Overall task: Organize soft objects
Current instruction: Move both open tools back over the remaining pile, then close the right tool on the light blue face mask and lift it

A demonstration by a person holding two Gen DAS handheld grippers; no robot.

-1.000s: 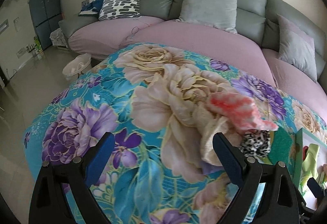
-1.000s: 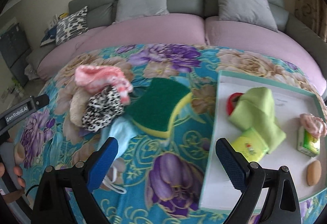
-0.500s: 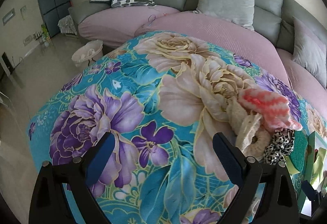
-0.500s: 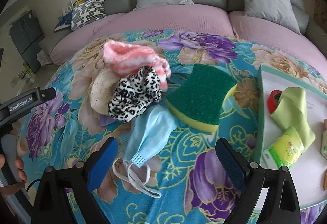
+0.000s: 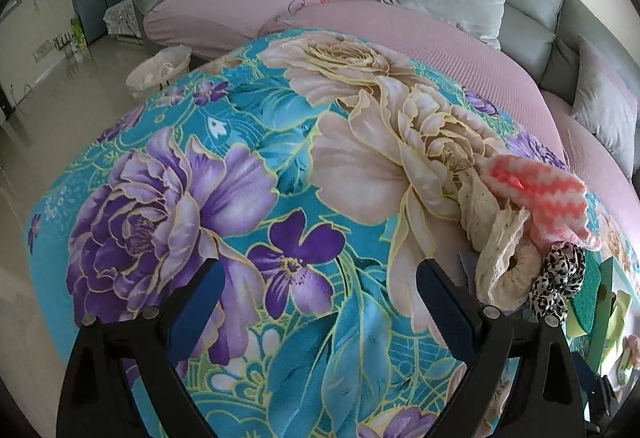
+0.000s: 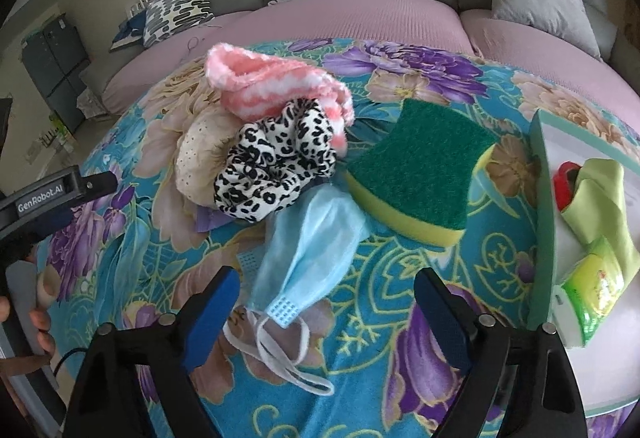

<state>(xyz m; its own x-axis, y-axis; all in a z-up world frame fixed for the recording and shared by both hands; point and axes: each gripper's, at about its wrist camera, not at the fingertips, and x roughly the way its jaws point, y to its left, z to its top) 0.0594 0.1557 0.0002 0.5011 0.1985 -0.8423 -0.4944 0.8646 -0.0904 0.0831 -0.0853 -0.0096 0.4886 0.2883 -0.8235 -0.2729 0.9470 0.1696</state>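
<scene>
Since a second ago both of your hands have sunk toward the floral counter (image 5: 248, 158), and the soft pile has grown larger in each view. In your left wrist view, the left gripper (image 5: 316, 294) has its fingers spread over bare cloth, nothing between them; the pink sock (image 5: 540, 198) and cream fabric (image 5: 496, 238) lie off to their right. In your right wrist view, the right gripper (image 6: 326, 298) has just been narrowing, fingers spread and empty, with the blue face mask (image 6: 312, 246) just ahead between them, its long axis running away toward the green sponge (image 6: 420, 166). Your right hand looks nearer.
</scene>
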